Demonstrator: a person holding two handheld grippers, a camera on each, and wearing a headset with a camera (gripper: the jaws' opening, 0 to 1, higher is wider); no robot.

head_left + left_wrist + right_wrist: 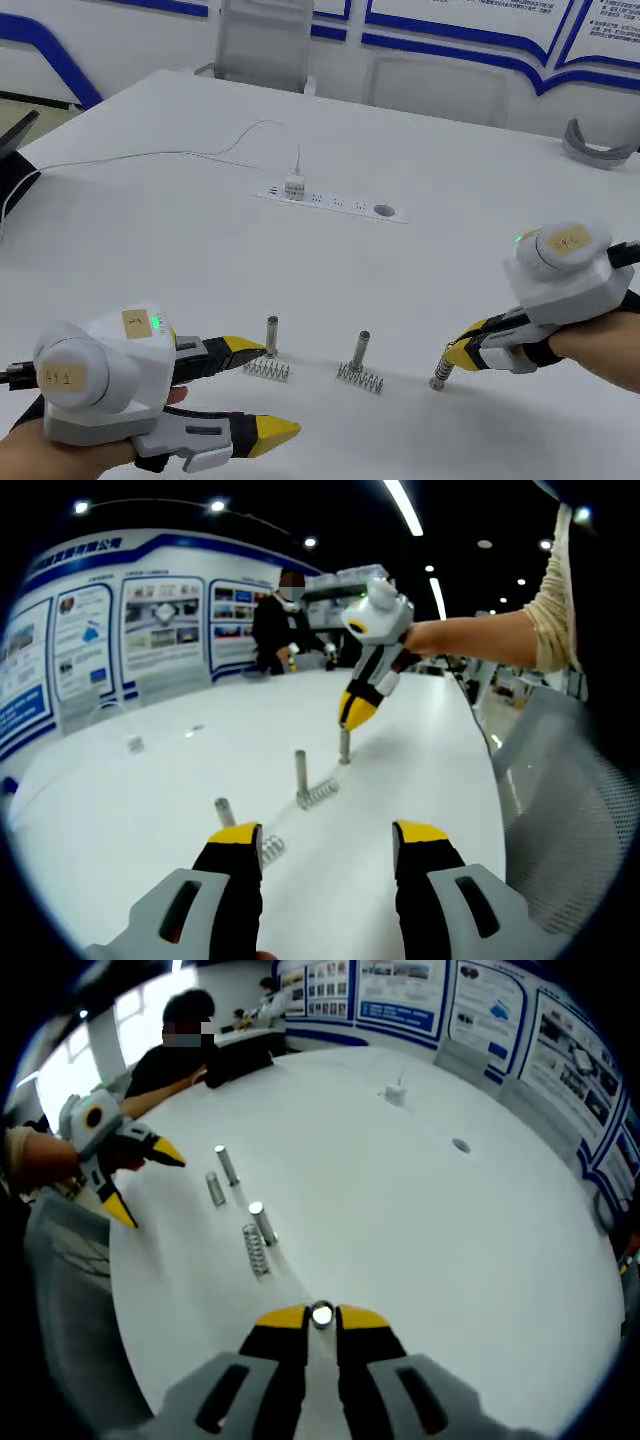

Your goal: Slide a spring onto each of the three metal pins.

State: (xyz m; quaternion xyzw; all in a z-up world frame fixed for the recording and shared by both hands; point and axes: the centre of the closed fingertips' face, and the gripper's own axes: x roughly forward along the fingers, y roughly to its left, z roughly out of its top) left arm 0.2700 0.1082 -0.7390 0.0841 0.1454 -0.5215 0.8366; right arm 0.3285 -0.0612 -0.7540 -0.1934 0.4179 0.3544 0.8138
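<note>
My left hand-held gripper (pixel 258 388) is at the near left of the bench (pixel 150 230). Its jaws are spread wide and hold nothing. The yellow tips point right, toward the row of pins.

My right hand-held gripper (pixel 458 356) is at the near right. Its jaws are closed in on the top of the right pin (pixel 321 1314), and in the right gripper view the round pin head sits between the two yellow tips. The third spring (pixel 439 378) coils around the lower part of that pin, down to the bench.

The left pin (pixel 271 333) stands upright just beyond my left upper jaw tip. It is bare, and the left spring (pixel 266 370) lies flat on the bench at its base, on the near side.

The middle pin (pixel 360 350) stands between the other two and is also bare. The middle spring (pixel 360 378) lies on its side, touching or just beside the foot of that pin.

Farther back at mid-bench is a white power strip (pixel 330 202) with a plug adapter (pixel 294 187) in it. A thin white cable (pixel 150 155) runs off to the left. A grey chair (pixel 262 40) stands at the far edge.
</note>
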